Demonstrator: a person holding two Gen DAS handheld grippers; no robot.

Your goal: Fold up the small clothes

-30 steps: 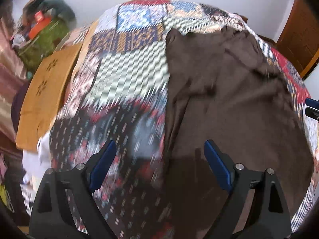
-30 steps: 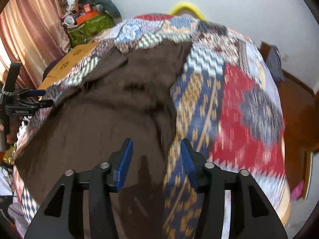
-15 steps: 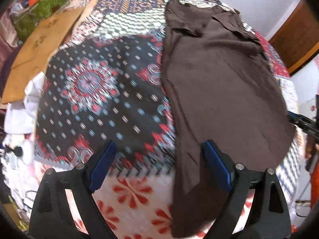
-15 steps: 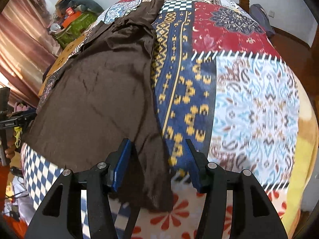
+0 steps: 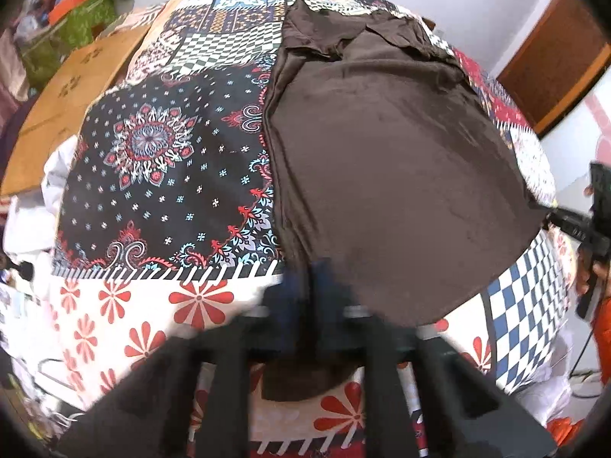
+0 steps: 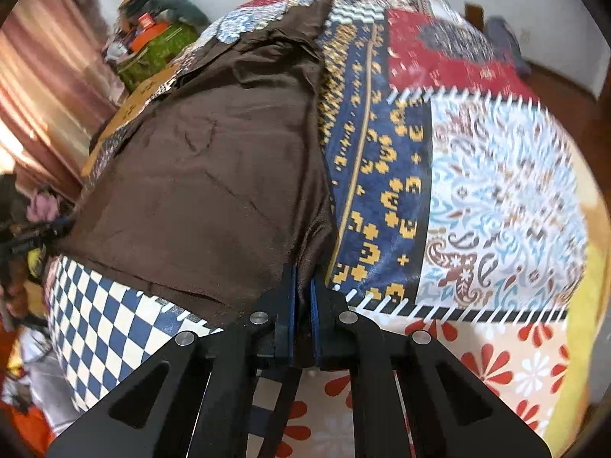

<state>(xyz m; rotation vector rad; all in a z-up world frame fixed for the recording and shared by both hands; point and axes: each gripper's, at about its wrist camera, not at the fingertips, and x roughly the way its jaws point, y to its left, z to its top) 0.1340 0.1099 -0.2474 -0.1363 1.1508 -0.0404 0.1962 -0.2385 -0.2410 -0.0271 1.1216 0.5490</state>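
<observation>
A brown garment (image 5: 389, 160) lies spread flat on a patchwork bedspread (image 5: 160, 160), collar end far, hem near. My left gripper (image 5: 309, 286) is blurred, its jaws closing tight on the hem's near left corner, and a flap of brown cloth hangs below them. In the right wrist view the same garment (image 6: 214, 175) fills the left half. My right gripper (image 6: 303, 290) has its blue pads (image 6: 292, 305) closing on the hem's near right corner, fabric pinched between them. Each gripper shows at the edge of the other's view: the right gripper (image 5: 550, 215), the left gripper (image 6: 65, 225).
A cardboard box (image 5: 76, 87) and a green bag (image 5: 76, 15) of clutter sit beyond the bed's far left. White cloth (image 5: 26, 221) is piled at the left. A wooden door (image 5: 553, 65) stands at the right. Pink curtains (image 6: 46, 87) hang at the left.
Both grippers came back over the bed to the garment's near hem. Each went from open to shut on a hem corner.
</observation>
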